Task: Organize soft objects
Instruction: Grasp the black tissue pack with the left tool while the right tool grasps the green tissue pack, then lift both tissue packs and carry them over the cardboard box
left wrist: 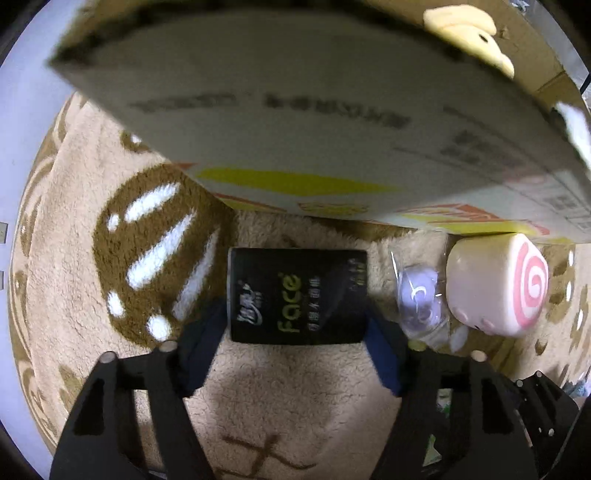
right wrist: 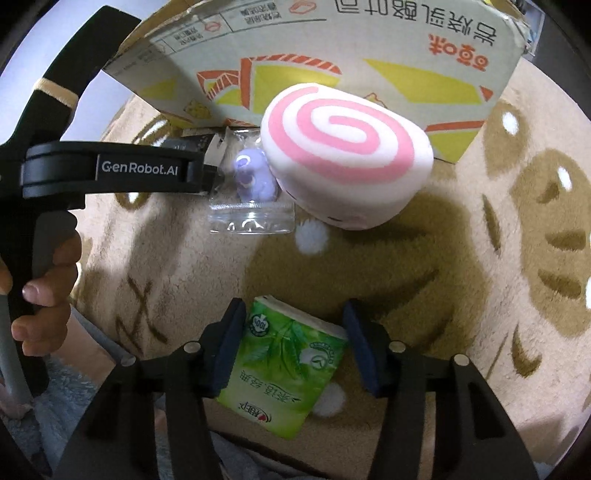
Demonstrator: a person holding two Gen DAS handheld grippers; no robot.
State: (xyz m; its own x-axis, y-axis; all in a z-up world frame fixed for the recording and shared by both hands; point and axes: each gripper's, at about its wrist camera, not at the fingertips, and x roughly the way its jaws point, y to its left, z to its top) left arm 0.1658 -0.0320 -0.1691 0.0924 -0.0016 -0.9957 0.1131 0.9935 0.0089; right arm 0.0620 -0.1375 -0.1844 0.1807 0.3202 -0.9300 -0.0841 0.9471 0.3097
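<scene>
In the left wrist view my left gripper [left wrist: 295,325] is shut on a black tissue pack [left wrist: 297,295] marked "face", just above the rug and close to the cardboard box [left wrist: 295,122]. A yellow plush [left wrist: 469,33] lies inside the box. A pink swirl plush [left wrist: 496,284] and a bagged purple toy [left wrist: 421,295] lie to the right. In the right wrist view my right gripper [right wrist: 293,332] is open around a green tissue pack [right wrist: 284,365] lying on the rug. The swirl plush [right wrist: 347,155] and purple toy [right wrist: 253,173] lie ahead by the box [right wrist: 332,48].
A beige rug [right wrist: 480,258] with brown and white patterns covers the floor. The left gripper's body and the hand that holds it [right wrist: 44,284] fill the left side of the right wrist view.
</scene>
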